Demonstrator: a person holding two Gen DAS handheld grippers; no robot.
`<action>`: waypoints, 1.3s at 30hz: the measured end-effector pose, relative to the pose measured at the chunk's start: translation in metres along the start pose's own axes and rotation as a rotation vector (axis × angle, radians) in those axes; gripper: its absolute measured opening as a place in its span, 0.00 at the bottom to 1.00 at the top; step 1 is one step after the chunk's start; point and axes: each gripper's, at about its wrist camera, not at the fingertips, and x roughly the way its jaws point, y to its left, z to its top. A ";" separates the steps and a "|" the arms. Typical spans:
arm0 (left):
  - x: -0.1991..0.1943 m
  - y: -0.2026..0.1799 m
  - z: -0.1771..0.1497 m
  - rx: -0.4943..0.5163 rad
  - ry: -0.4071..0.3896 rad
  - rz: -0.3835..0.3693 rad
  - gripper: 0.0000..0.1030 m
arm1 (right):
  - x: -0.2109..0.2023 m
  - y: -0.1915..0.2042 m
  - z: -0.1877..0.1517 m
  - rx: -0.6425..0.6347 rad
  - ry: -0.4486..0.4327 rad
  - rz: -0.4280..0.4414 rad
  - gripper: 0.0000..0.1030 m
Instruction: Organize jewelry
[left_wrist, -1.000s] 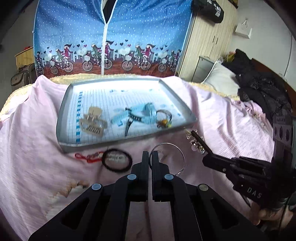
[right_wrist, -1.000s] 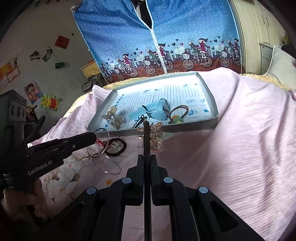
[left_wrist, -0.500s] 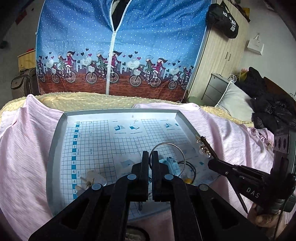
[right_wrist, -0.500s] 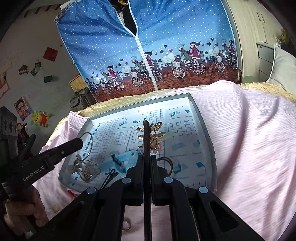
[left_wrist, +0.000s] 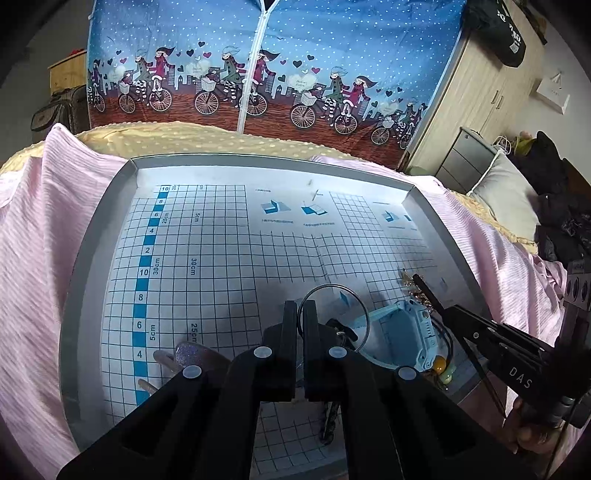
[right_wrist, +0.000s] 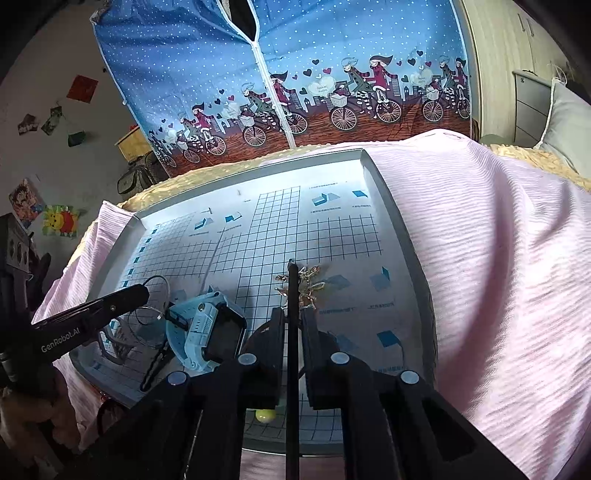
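The left gripper (left_wrist: 299, 308) is closed on a thin silver bangle (left_wrist: 334, 317), pinching the wire between its fingertips so that the hoop stands out to the right of the tips, over the near part of the grey tray (left_wrist: 88, 254). The right gripper (right_wrist: 292, 314) is clamped on a long black hair stick (right_wrist: 293, 291), which runs up between the fingers and past them; its gold butterfly ornament (right_wrist: 307, 286) hangs just beyond the tips, over the tray's right half. Whether the ornament touches the tray lining cannot be told.

The tray lies on a pink ribbed bedspread (right_wrist: 498, 266) and is lined with a blue grid sheet (left_wrist: 221, 266). Just under and right of the bangle sits a light blue smartwatch (left_wrist: 410, 328), between the two grippers. In the left view, a glittery purple hair claw (left_wrist: 192, 356) lies near the left finger, partly hidden by the gripper body. A black bobby pin (right_wrist: 155, 363) lies beside the watch in the right view, and a small yellow bead (right_wrist: 265, 415) shows under the right gripper. Behind the bed hangs a blue fabric wardrobe (left_wrist: 273, 62) printed with cyclists.
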 end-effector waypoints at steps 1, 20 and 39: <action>-0.001 -0.001 0.000 0.000 0.006 -0.001 0.03 | -0.003 -0.001 0.001 0.006 -0.004 -0.003 0.28; -0.159 -0.043 -0.016 0.076 -0.323 0.012 0.98 | -0.160 0.043 -0.016 -0.135 -0.393 -0.031 1.00; -0.259 -0.039 -0.148 0.021 -0.387 0.082 0.98 | -0.231 0.096 -0.125 -0.211 -0.402 -0.044 1.00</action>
